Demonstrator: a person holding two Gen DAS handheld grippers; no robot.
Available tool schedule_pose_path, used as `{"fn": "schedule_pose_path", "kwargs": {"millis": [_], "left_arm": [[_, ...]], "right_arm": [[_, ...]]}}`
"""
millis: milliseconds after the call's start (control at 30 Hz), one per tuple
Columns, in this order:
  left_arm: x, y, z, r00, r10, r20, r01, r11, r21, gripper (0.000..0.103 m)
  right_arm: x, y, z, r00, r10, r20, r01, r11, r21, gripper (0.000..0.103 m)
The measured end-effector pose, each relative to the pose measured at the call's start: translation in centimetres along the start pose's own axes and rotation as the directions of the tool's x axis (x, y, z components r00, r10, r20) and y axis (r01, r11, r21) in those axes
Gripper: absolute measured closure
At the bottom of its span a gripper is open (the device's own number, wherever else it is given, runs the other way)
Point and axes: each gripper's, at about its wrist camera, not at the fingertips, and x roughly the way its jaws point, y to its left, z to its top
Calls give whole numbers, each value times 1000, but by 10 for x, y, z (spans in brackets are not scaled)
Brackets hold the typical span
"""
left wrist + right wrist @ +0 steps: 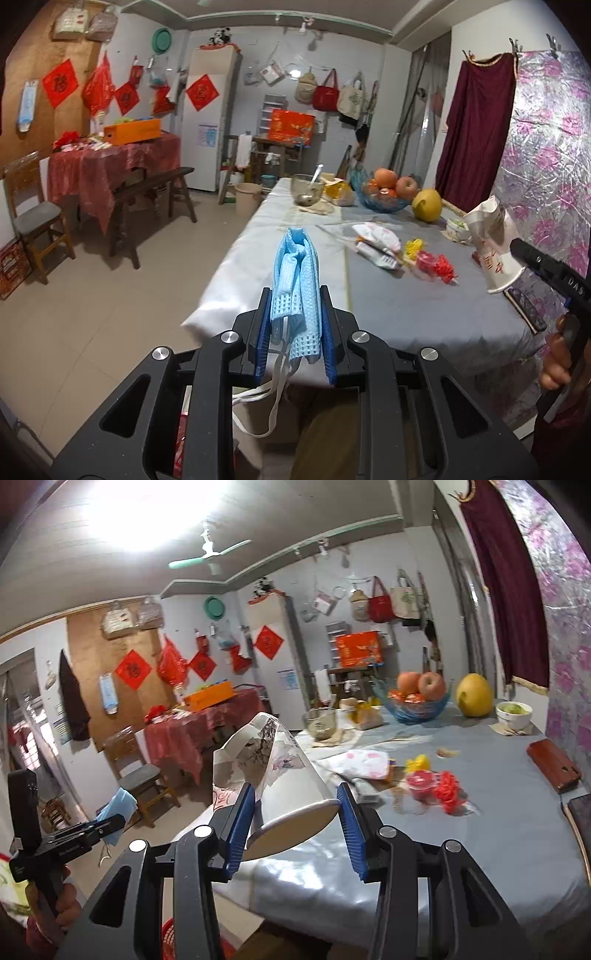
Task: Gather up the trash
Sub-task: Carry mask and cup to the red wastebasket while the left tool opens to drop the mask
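My left gripper (295, 317) is shut on a crumpled blue face mask (295, 273), whose white ear loops dangle below the pads. It hangs over the near left corner of the table (424, 306). My right gripper (295, 823) is shut on a crushed white paper cup (280, 775), bottom toward the camera. The same paper cup (493, 247) shows at the right of the left wrist view, and the same face mask (118, 808) at the left of the right wrist view. More trash lies on the cloth: a white wrapper (365, 764), yellow scraps (419, 762), a red cup with red netting (436, 788).
A blue fruit bowl (417, 705), a yellow pomelo (474, 694), a glass bowl with spoon (321, 722) and a small white bowl (513, 712) stand at the table's far end. A brown wallet (552, 770) lies at its right. A red basket (170, 938) sits low by the floor; chair (33, 218) at left.
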Motion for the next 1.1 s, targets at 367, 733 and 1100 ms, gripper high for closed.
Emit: {"fn": "schedule_pose_path", "kwargs": {"millis": [367,733,1100], "left_arm": [[-24,81,-61,985,111,-133,-120,991,-62,78],[11,157,-143,933,94,-347,-156,975,-157,77],[9,200,-175,923,127,-364,-214,954,-209,14]], "right_arm": [[3,65,-13,992,98,-81,-102,994,-49,57],[59,147,-48,951,146,-273,-186,974,-127,58],[105,206,-91,888,145,-437,-239,957,-167,58]]}}
